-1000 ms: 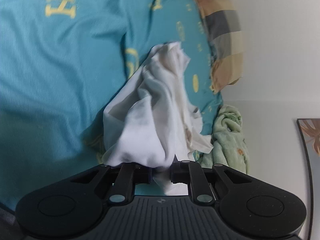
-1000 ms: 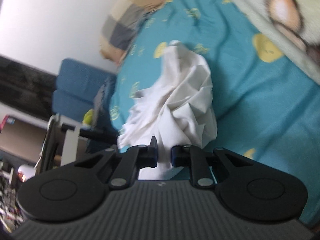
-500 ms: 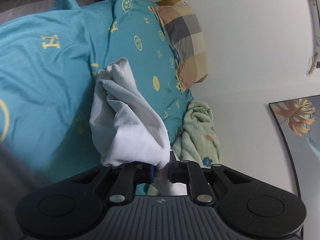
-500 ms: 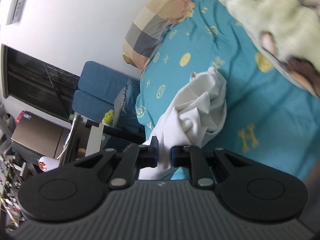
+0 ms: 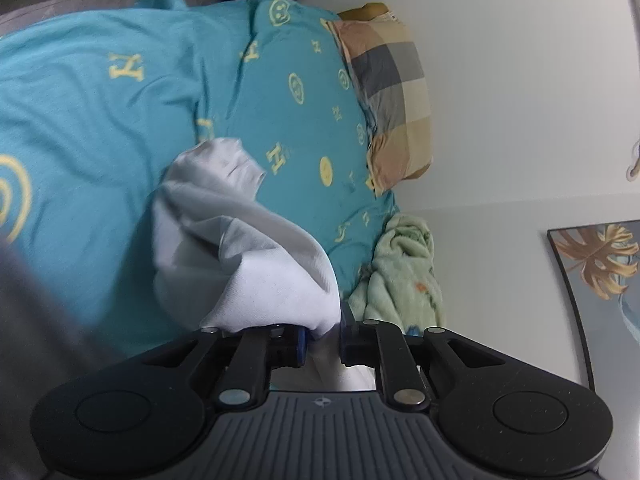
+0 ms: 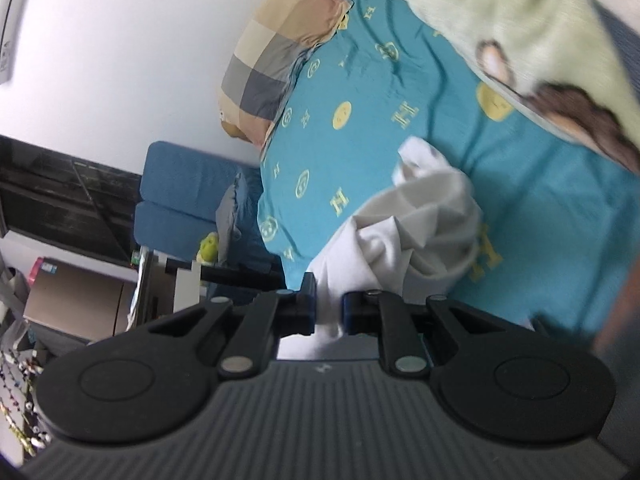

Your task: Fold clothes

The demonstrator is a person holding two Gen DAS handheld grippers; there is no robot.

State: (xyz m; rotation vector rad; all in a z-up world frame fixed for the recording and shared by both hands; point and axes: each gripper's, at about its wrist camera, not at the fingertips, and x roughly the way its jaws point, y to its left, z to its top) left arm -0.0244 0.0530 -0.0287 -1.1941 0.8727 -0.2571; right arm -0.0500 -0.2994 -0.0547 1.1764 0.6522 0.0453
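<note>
A white garment (image 5: 248,256) hangs bunched above the teal bed sheet (image 5: 100,128), its far end drooping toward the sheet. My left gripper (image 5: 323,338) is shut on one edge of it, the cloth pinched between the pads. In the right wrist view the same white garment (image 6: 420,232) trails from my right gripper (image 6: 329,312), which is shut on another edge. Both grippers hold the cloth lifted off the bed, pointing slightly downward. How much of the garment lies below the grippers is hidden.
A checked pillow (image 5: 392,92) lies at the head of the bed by the white wall. A pale green blanket (image 5: 404,276) is crumpled at the wall side, and the green blanket (image 6: 520,32) covers the bed's far side. A blue sofa (image 6: 180,200) and cardboard box (image 6: 72,300) stand beside the bed.
Both grippers rose and drew back with the white garment, lifting it off the sheet. The cloth now hangs longer and more of the bed, pillow and room shows.
</note>
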